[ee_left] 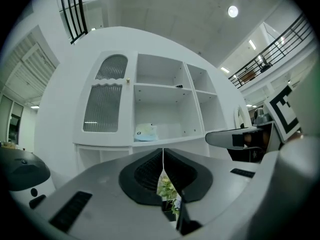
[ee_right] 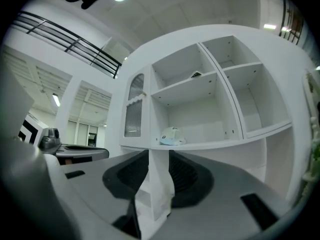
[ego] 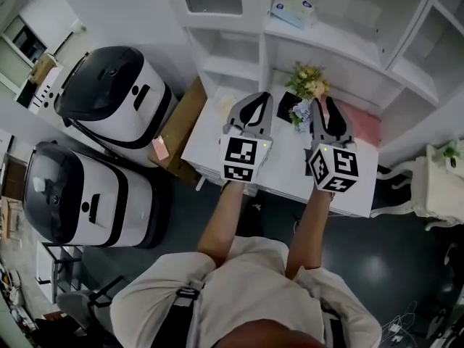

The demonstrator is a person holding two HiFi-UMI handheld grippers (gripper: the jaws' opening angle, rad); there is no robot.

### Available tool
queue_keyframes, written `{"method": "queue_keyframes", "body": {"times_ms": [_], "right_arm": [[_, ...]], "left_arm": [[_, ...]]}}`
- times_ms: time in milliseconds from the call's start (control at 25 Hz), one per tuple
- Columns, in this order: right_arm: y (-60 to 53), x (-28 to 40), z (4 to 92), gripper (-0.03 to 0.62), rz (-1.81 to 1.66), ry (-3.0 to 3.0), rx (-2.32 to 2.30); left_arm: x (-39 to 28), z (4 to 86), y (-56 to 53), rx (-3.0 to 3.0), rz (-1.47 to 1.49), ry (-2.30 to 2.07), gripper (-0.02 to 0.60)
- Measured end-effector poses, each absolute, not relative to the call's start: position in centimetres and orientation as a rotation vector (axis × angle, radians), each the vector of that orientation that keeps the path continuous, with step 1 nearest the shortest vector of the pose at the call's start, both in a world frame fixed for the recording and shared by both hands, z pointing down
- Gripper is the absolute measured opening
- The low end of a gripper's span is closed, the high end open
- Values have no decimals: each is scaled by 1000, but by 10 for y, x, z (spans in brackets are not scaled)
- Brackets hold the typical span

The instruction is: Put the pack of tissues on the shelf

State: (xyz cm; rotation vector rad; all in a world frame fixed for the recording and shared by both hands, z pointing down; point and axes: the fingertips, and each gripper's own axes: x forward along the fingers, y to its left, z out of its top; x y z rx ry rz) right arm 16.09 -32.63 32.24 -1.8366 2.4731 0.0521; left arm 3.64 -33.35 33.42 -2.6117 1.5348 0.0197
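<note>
Hovering left claw [ego: 258, 100]: jaws together, empty, level above the counter [ego: 206, 147].
Right claw [ego: 324, 104]: jaws apart, nothing between them; only the shelf [ego: 341, 43] shows through the gap.
Flowers [ego: 308, 84]: on the counter, just ahead of both claws.
Tissues [ego: 293, 10]: already lying on the shelf, well apart from both claws. Job looks done, which would explain the empty claws.
Writing: small mark on the tissues, unreadable; cubes [ego: 241, 159] carry square markers only.
</note>
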Motion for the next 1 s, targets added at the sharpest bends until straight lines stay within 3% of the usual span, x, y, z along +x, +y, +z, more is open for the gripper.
{"method": "queue_keyframes", "body": {"times_ms": [480, 1000], "right_arm": [[-266, 146, 328, 89, 57, 2469, -1828], [-242, 145, 326, 70, 45, 2426, -1840]], "left_arm": [[42, 337, -284, -2688, 43, 1399, 12], [24, 336, -263, -2667, 76, 1431, 12]]}}
